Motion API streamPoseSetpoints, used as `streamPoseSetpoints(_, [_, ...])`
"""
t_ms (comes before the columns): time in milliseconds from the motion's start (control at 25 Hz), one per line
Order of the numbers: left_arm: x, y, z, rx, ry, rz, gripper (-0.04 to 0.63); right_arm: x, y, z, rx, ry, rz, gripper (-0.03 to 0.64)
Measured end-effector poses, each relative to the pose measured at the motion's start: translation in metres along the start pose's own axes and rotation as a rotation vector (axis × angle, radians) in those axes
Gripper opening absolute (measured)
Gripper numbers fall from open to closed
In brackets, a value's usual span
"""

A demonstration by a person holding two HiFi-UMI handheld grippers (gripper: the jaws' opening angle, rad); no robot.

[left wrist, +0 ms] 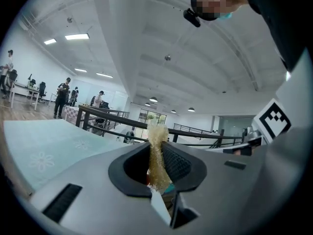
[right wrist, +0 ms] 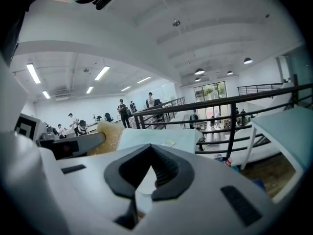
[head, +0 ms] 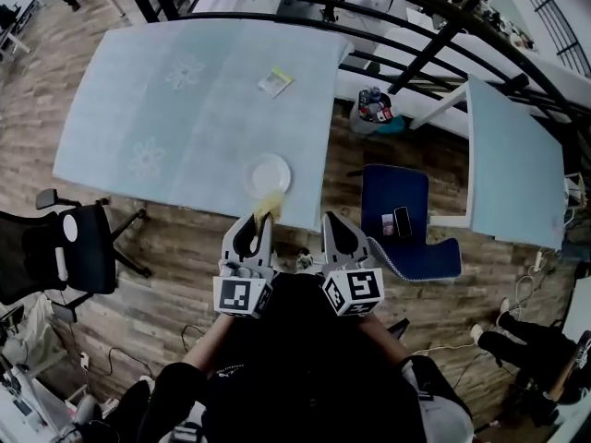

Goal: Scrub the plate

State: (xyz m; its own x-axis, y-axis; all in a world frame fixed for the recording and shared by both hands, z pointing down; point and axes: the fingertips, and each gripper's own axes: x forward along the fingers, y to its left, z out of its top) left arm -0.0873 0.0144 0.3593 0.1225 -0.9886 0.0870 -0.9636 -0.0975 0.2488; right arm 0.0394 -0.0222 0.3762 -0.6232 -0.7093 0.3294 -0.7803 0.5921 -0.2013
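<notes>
A white plate (head: 268, 173) lies near the front edge of the pale blue table (head: 166, 109). My left gripper (head: 262, 218) hovers just short of that edge, below the plate, shut on a yellow sponge (head: 269, 206). In the left gripper view the sponge (left wrist: 156, 153) stands pinched between the jaws of the left gripper (left wrist: 155, 146) and sticks out past them. My right gripper (head: 330, 220) is beside it, off the table's front right corner, shut with nothing in it. The right gripper view shows the right gripper (right wrist: 149, 148) with its tips together, and the sponge (right wrist: 108, 137) to the left.
A small yellow-green packet (head: 275, 81) lies further back on the table. A blue chair (head: 395, 220) with a phone on its seat stands to the right, and a black office chair (head: 74, 247) to the left. A black railing (head: 369, 7) and a second table (head: 512, 164) are beyond.
</notes>
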Motion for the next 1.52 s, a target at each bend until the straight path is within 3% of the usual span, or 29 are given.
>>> streamPoseSetpoints(600, [0.069,0.078,-0.009,0.031,0.137,-0.214,0.069,0.051,0.016,0.010,0.061,-0.006,-0.261,0.009])
streamPoseSetpoints(800, [0.085,0.091,-0.025,0.053,0.179,-0.260,0.069,0.060,0.026,0.007,0.071,-0.013,-0.288,0.009])
streamPoseSetpoints(1160, [0.096,0.125,-0.074,0.005,0.326,-0.244,0.069,0.073,0.043,-0.008,0.108,0.031,-0.321,0.009])
streamPoseSetpoints(1520, [0.127,0.131,-0.135,-0.064,0.440,-0.188,0.069,0.075,0.018,-0.006,0.123,0.031,-0.333,0.009])
